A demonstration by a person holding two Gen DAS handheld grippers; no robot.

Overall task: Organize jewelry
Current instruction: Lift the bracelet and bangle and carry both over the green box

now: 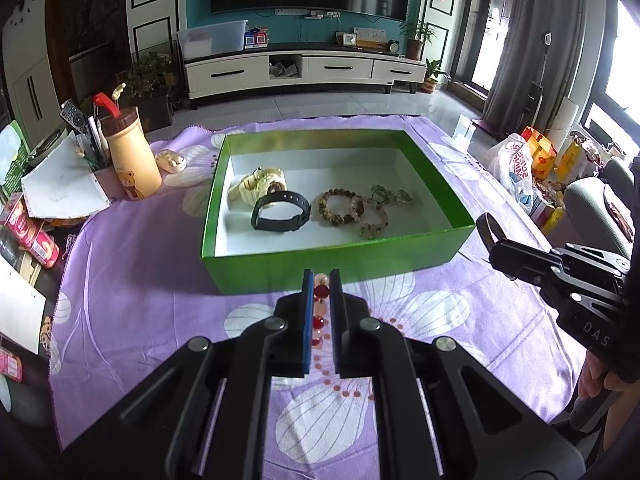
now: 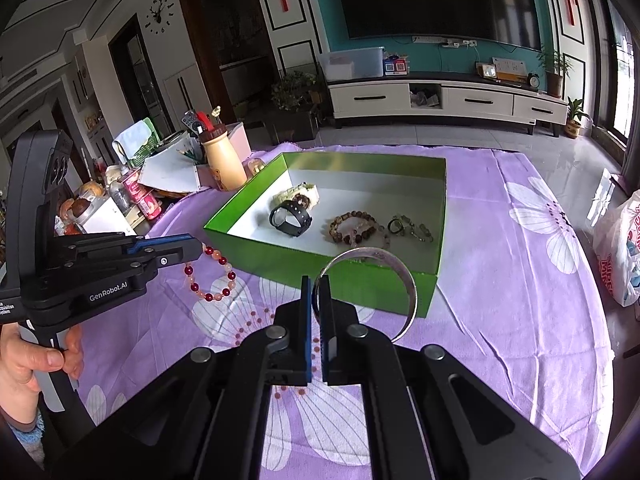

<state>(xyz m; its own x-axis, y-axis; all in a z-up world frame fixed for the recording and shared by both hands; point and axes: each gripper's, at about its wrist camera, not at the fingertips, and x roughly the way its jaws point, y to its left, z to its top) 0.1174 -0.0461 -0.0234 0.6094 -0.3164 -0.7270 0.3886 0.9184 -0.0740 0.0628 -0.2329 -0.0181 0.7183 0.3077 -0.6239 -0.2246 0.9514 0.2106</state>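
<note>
Left gripper point(image 1: 322, 280) clamped on red-and-peach bead bracelet point(image 2: 210, 276), limp, light, dangling over cloth; right gripper point(image 2: 316, 284) pinches silver bangle point(image 2: 410, 288) at rim, stiff, prob. slick; both near green box point(image 1: 320, 264).

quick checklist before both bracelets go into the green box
1. Left gripper shut on the bead bracelet: ok.
2. Right gripper shut on the silver bangle: ok.
3. Both pieces clear of the cloth: cannot tell for certain, though both look lifted.
4. Green box open, no lid in the way: ok.
5. Free floor in the box: ok, the right part is bare beside the watches and bracelets.
6. Grippers apart from each other: ok, a clear gap shows in both views.
</note>
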